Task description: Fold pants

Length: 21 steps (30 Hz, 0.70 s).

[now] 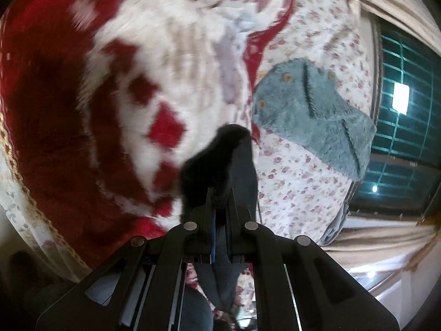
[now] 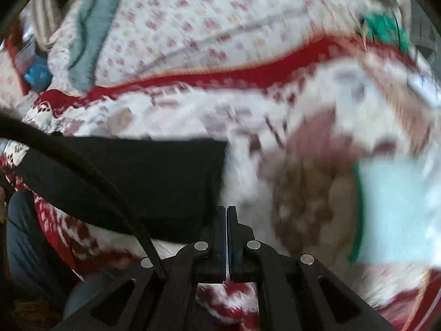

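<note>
The black pants (image 2: 154, 182) hang as a flat dark panel left of my right gripper (image 2: 226, 212), above a red and white blanket (image 2: 275, 104). The right jaws are closed together; the pants' edge runs up to the left finger, and I cannot tell whether cloth is pinched. In the left wrist view my left gripper (image 1: 220, 193) is shut on a bunch of the black pants (image 1: 209, 162), which rises from between the fingers. More dark cloth hangs below that gripper.
A red and white patterned blanket (image 1: 82, 110) covers the bed. A floral sheet (image 1: 303, 179) lies beyond it with a fuzzy grey-blue garment (image 1: 311, 110) on top. A window (image 1: 408, 115) with curtains is at the right. A pale blue cloth (image 2: 397, 209) lies at right.
</note>
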Available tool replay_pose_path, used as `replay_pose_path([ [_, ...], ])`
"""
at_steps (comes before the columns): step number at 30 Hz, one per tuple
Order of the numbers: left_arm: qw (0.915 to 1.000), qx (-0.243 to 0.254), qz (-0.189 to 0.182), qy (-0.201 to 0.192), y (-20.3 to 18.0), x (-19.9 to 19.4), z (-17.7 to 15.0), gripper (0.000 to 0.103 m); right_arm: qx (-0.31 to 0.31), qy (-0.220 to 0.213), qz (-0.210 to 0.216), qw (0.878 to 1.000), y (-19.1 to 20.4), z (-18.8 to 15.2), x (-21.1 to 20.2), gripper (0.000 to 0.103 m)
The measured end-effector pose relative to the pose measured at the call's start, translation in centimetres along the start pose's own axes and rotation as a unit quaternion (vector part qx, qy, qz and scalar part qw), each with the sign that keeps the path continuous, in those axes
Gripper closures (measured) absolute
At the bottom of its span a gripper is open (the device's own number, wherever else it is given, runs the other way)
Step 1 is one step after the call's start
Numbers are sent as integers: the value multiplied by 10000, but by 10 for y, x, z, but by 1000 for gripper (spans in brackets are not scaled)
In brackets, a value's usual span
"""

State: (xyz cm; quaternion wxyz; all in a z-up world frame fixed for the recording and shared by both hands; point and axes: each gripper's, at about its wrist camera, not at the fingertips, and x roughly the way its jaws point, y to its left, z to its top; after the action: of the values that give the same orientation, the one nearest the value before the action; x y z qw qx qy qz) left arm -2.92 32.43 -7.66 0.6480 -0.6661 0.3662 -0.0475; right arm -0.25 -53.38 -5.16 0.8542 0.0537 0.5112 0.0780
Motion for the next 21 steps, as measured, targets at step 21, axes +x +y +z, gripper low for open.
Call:
replay_pose_path([
  [21,9998,-19,211,-3,12,3,-3,99,-729,1388,464,9865,55,37,44,92],
])
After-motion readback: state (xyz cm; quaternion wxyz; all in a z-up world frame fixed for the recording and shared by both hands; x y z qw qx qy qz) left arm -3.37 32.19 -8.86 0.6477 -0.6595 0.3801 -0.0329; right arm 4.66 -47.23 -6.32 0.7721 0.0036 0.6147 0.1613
